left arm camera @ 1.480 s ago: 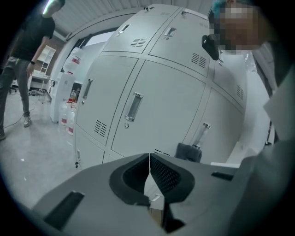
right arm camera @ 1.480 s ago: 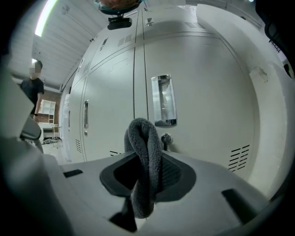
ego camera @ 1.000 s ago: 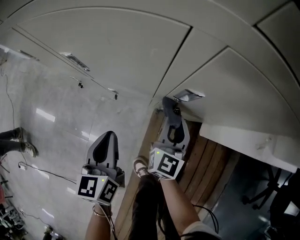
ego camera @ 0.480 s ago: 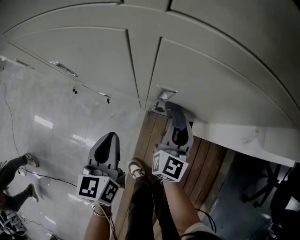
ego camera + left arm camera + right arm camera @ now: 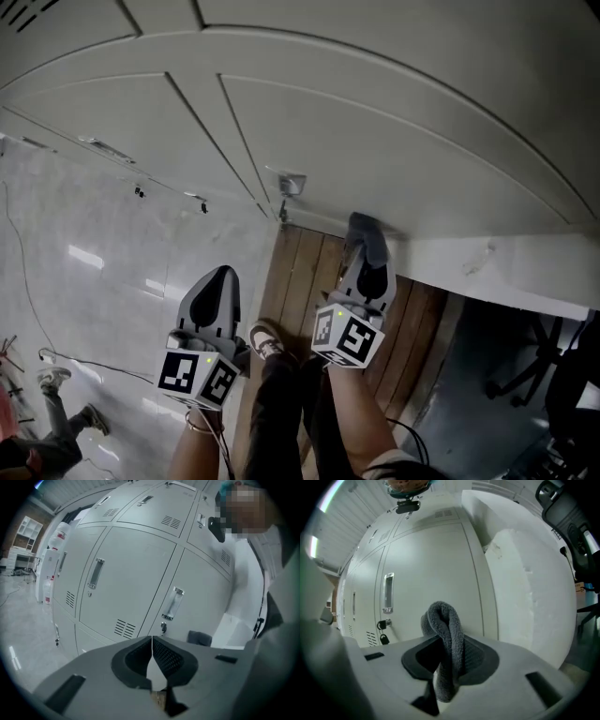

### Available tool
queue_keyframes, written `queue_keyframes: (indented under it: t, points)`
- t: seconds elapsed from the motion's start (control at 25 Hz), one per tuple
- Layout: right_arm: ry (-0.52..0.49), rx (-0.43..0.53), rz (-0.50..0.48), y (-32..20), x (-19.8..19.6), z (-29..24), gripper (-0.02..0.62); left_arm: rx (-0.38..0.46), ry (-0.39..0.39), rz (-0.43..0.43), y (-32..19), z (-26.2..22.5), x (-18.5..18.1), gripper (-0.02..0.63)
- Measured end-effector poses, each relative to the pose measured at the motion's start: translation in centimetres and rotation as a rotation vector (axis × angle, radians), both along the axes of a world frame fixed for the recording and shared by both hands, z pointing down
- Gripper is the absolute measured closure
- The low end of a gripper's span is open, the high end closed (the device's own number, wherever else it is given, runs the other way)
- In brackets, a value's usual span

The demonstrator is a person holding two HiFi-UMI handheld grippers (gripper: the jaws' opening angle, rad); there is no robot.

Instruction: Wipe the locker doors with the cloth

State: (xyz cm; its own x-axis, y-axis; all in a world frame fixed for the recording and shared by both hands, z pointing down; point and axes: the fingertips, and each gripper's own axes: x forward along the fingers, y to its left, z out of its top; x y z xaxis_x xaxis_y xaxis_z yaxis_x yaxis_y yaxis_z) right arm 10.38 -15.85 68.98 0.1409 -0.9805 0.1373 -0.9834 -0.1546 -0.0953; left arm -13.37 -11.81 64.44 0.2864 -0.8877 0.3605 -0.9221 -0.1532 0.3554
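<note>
The right gripper clamps the cloth near the locker doors at frame centre. Wiping seems under way, with no telling how much is left. The left gripper is closed and empty.

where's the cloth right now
The grey cloth is clamped in the right tongs, at the middle of the right gripper view, close to a locker door, just right of its handle and padlock.

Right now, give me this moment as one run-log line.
right gripper: jaws shut on cloth | cloth near locker door, contact unclear | left gripper: jaws shut, empty
</note>
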Motion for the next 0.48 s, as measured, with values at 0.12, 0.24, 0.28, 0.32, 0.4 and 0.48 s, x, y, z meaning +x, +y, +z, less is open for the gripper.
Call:
queue_keyframes:
  t: [0.12,0.24,0.28,0.32,0.4,0.48]
  points:
    - [-0.035,-0.015,0.087,0.8,2.6,0.3,0.523,0.006,0.0,0.03,-0.3,-0.4,1.5,0.595]
    - [-0.08,-0.031,0.166,1.4,4.7,0.8,0.523,0.012,-0.002,0.057,-0.7,-0.7,2.6,0.595]
    - [-0.094,-0.035,0.187,1.6,5.2,0.9,0.523,0.014,-0.004,0.065,-0.8,-0.8,3.0,0.595]
    - [-0.106,-0.038,0.204,1.7,5.7,1.0,0.523,0.018,-0.005,0.072,-1.0,-0.9,3.3,0.595]
    - [-0.118,-0.042,0.224,1.7,6.3,1.2,0.523,0.026,-0.006,0.083,-1.3,-1.2,3.7,0.595]
    - [-0.116,-0.055,0.224,1.9,6.5,1.2,0.523,0.033,-0.008,0.089,-1.5,-1.5,4.0,0.595]
